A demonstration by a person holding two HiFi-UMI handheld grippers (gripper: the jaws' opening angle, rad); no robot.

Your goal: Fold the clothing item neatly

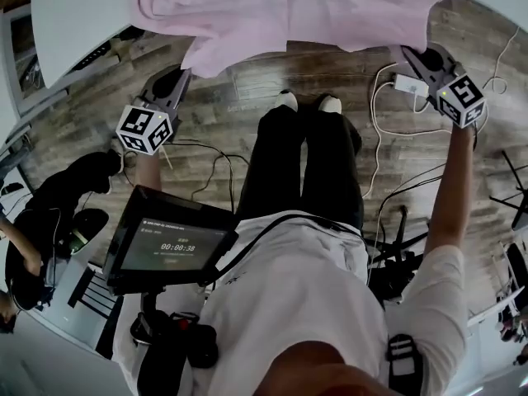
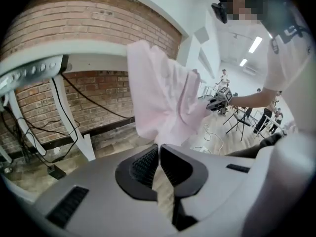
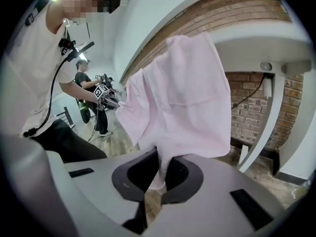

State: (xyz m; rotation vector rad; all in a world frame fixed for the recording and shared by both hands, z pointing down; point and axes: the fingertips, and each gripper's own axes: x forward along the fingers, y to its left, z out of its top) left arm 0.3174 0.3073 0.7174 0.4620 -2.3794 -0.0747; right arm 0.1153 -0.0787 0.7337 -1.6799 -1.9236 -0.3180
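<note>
A pale pink garment [image 1: 289, 15] hangs over the near edge of a white table [image 1: 82, 15], drooping toward the wooden floor. My left gripper [image 1: 183, 74] is at its lower left corner, and in the left gripper view the jaws are shut with the pink garment [image 2: 158, 98] pinched at their tips. My right gripper [image 1: 410, 54] is at the lower right corner. In the right gripper view a fold of the garment [image 3: 187, 93] runs down between the shut jaws. Both grippers are raised off the floor in front of the table edge, with the cloth spread between them.
White cables and a power adapter [image 1: 410, 85] lie on the floor by the person's shoes [image 1: 305, 101]. A screen [image 1: 169, 246] hangs at the person's chest. Dark bags and a chair [image 1: 49, 213] are at the left. A brick wall [image 2: 74, 23] and table legs [image 2: 74, 127] stand behind.
</note>
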